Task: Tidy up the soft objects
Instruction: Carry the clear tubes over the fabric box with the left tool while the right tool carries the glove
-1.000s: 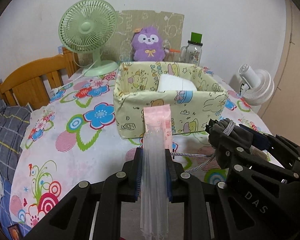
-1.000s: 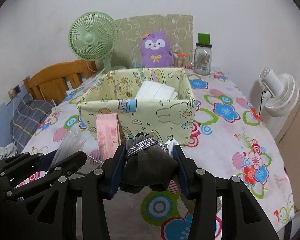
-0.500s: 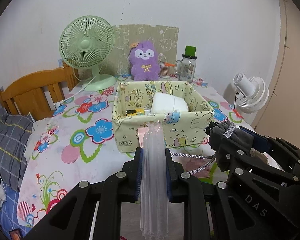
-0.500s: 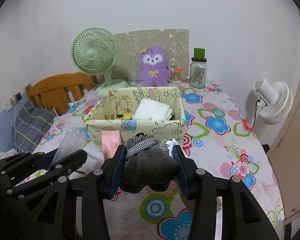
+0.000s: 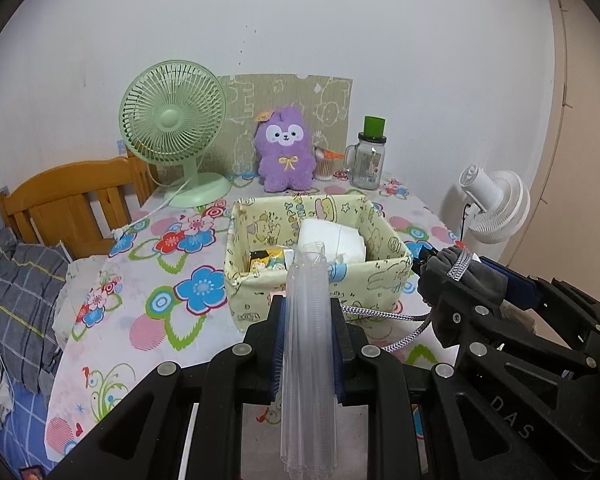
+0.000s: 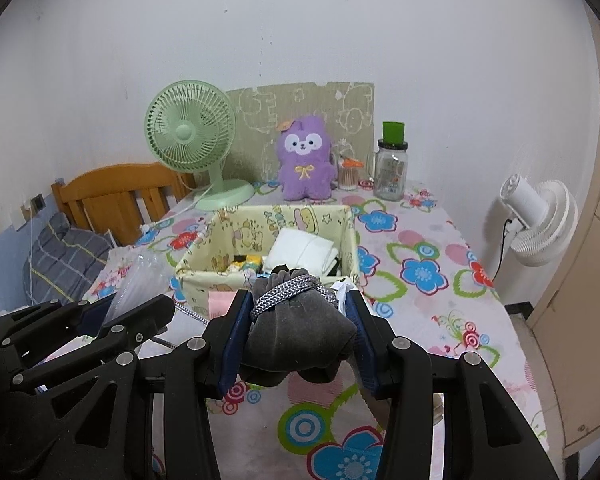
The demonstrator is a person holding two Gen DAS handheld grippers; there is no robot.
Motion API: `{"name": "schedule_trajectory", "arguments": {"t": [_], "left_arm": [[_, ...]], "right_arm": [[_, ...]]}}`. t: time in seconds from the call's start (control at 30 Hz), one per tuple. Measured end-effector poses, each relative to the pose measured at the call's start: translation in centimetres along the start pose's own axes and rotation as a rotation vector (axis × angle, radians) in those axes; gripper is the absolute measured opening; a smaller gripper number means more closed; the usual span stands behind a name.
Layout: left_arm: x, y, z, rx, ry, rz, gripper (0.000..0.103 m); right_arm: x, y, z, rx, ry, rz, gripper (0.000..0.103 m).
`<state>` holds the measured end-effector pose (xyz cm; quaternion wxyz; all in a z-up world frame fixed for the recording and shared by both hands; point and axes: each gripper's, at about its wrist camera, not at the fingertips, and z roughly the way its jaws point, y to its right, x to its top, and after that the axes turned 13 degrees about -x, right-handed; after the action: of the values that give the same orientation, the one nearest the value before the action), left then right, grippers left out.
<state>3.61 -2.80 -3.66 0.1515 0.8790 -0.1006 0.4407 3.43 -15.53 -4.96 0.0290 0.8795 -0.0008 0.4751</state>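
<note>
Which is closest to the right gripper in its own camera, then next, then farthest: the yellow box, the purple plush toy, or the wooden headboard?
From the right gripper:
1. Yellow box, straight ahead, nearest.
2. Purple plush toy, behind the box by the wall.
3. Wooden headboard, off to the left; too close to the toy to rank surely.

The desk (image 6: 440, 320) wears a pale pink cloth printed with blue, red and green flowers. The fabric box (image 6: 284, 284) is pale yellow with cartoon animals. A purple plush toy (image 6: 306, 160) has a white face and yellow bow. The table fan (image 6: 192, 132) is mint green. The pouch (image 6: 300, 340) is dark grey, tied with silver-grey braided cord.
</note>
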Motion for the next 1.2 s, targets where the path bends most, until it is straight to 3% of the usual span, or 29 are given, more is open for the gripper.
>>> {"name": "schedule_trajectory", "arguments": {"t": [0.57, 1.2], "left_arm": [[2.1, 0.1, -0.3, 0.0, 0.013, 0.022, 0.018], [4.5, -0.7, 2.3, 0.003, -0.003, 0.015, 0.018]], "right_arm": [[1.9, 0.1, -0.5, -0.012, 0.014, 0.021, 0.05], [4.3, 0.3, 2.2, -0.016, 0.005, 0.02, 0.05]]}}
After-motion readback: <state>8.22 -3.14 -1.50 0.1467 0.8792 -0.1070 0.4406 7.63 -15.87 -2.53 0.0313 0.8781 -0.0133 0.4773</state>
